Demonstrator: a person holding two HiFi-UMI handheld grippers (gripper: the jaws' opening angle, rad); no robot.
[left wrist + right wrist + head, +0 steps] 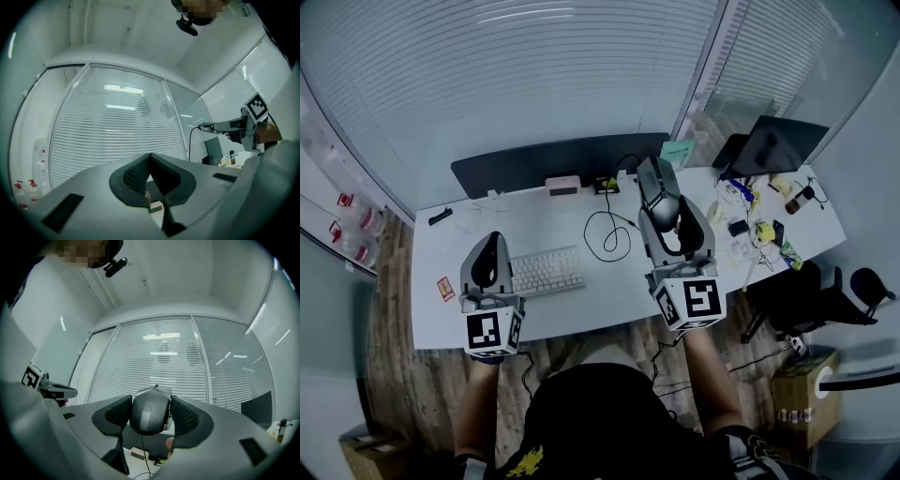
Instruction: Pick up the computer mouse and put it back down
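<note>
In the head view, the right gripper (662, 202) holds the computer mouse (657, 183) clear of the white tabletop (600, 305). The mouse's black cable (609, 232) loops on the surface below (just right of the white keyboard (546, 272)). The left gripper (491, 242) hovers just left of the keyboard.

In the left gripper view, its fingers (136, 176) are pressed together with nothing between them, and window blinds (117, 136) lie beyond.

In the right gripper view, the fingers (186, 417) stand partly apart, clamped on both sides of the dark mouse, with the cable trailing down.
</note>
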